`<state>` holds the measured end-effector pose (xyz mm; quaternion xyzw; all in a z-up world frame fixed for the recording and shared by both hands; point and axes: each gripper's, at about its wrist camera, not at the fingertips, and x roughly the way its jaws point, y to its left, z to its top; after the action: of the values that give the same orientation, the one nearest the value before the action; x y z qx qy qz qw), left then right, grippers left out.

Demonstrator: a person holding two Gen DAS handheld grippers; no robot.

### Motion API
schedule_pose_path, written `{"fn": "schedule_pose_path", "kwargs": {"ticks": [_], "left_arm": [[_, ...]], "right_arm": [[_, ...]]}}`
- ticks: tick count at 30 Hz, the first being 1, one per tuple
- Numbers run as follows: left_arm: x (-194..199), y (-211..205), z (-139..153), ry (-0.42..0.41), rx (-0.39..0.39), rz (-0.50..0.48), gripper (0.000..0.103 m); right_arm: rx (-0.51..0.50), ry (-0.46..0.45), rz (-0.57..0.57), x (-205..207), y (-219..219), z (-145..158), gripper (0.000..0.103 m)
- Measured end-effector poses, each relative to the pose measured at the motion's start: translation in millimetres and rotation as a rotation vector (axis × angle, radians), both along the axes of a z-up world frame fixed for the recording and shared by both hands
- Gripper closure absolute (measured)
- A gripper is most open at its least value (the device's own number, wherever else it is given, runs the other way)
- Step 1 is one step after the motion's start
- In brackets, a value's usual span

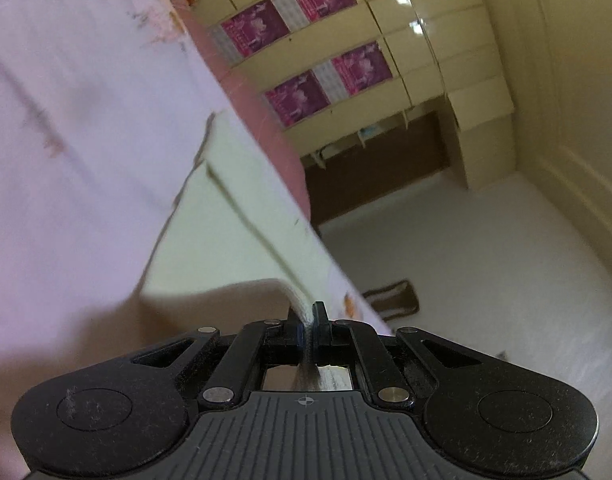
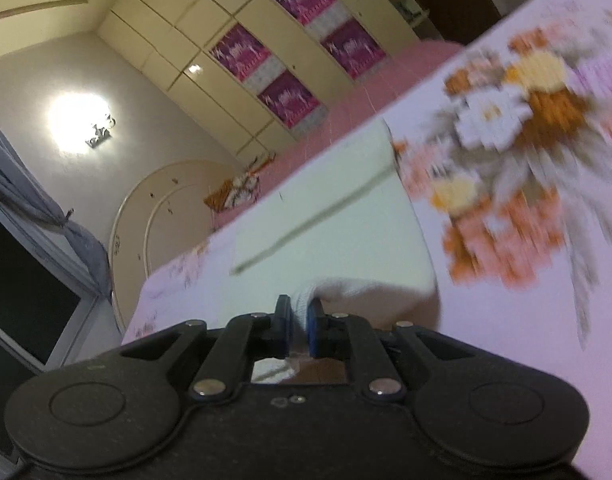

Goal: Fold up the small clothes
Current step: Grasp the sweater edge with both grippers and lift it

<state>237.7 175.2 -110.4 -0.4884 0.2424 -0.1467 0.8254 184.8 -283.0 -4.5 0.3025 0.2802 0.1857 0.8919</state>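
**On the bed, both claws pinch one hem**

Over the bed [image 1: 66,128], a pale green garment [image 1: 226,216] lies flat near the bed's far edge, its near edge raised. The left claw [image 1: 308,320] is clenched on a white ribbed corner of that edge; the right claw [image 2: 300,320] grips the other corner the same way. Judging by this, the step in hand is the first fold, with the near hem lifted. Next, both corners probably need carrying evenly toward the bed's far edge, kept taut, then laid down and released.
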Motion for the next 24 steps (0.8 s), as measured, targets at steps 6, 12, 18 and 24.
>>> {"fn": "schedule_pose_path", "kwargs": {"ticks": [6,12,18,24], "left_arm": [[72.3,0.9,26.9,-0.018,0.042,0.009,0.099],[135.2,1.3,42.1,-0.004,0.087,0.018,0.099],[202.6,8.5,38.7,0.018,0.129,0.025,0.099],[261.8,2.7,14.5,0.087,0.165,0.006,0.099]], "right_arm": [[0.0,-0.047,-0.016,63.9,6.9,27.3,0.094],[-0.005,-0.04,-0.026,129.8,8.5,30.9,0.094],[0.015,0.021,-0.032,198.2,2.4,10.4,0.094],[0.046,0.096,-0.025,258.9,-1.2,-19.9,0.094]]}}
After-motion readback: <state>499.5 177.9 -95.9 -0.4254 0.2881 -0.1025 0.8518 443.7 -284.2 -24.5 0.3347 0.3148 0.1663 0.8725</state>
